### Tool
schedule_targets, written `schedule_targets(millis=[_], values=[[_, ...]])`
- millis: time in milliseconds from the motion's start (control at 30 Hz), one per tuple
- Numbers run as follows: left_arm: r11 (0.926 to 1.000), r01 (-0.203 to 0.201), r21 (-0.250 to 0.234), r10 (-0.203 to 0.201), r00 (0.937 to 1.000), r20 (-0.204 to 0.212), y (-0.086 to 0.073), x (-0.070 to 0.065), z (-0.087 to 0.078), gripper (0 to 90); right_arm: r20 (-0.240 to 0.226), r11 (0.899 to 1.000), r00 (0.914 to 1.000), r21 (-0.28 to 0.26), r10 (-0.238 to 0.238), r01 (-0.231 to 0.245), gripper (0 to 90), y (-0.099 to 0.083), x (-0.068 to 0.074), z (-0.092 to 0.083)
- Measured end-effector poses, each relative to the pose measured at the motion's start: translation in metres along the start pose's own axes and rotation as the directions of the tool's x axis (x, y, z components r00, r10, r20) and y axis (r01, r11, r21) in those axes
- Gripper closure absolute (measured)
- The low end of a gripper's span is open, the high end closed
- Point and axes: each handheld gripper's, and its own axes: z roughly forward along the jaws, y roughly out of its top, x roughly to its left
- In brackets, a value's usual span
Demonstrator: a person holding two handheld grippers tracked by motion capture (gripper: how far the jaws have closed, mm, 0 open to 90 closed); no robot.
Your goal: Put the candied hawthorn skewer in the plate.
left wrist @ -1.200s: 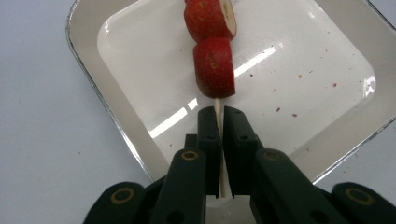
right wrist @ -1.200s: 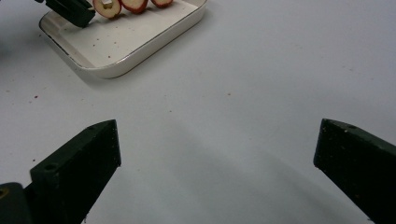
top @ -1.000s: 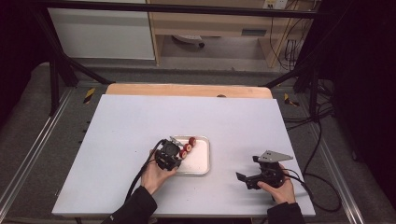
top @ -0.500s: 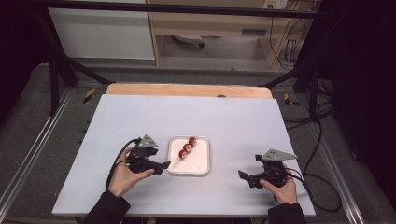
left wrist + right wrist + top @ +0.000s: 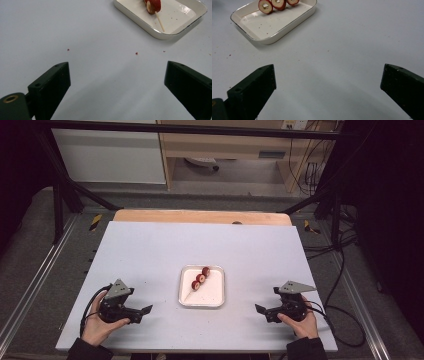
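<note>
Three red fruit slices [image 5: 200, 278] sit on a thin wooden skewer [image 5: 159, 21], and this skewer lies inside the white tray [image 5: 216, 299] in the middle of the surface [image 5: 200, 245]. The slices are in the far left part of the tray, in a diagonal row, and the near part of the tray is bare with only small crumbs.

Your left claw [image 5: 145, 310] is near the front left of the surface, well apart from the tray, and it points toward the tray. Its jaws have just been opening and now they stand wide apart, with nothing between them. In the left gripper view you see only the pale surface and some red crumbs [image 5: 136, 53] between the two black jaws, and the tray is beyond them at the upper right.

Your right claw [image 5: 260, 309] is near the front right, also well apart from the tray and turned toward it. Its jaws are wide apart too, and they hold nothing. In the right gripper view the tray lies beyond them at the upper left.
</note>
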Motion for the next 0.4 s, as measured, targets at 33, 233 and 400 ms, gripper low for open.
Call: schedule_targets(millis=[33,233,400], values=[[1.0000,0.001,-0.006,-0.001,1.0000,0.002,-0.004,0.001,-0.001,6.5,0.001,1.000,1.0000,0.004,0.001,-0.001,0.7,-0.001,0.000,0.000],[0.9999,0.011,-0.002,-0.011,0.9999,0.000,-0.015,0.006,0.000,6.5,0.000,1.000,1.0000,0.029,-0.006,0.006,0.6,-0.005,0.000,0.004],[0.9999,0.013,0.006,-0.013,0.9998,0.013,-0.014,0.006,0.003,6.5,-0.005,0.999,0.9999,0.047,-0.013,0.013,0.7,-0.006,0.001,0.006]])
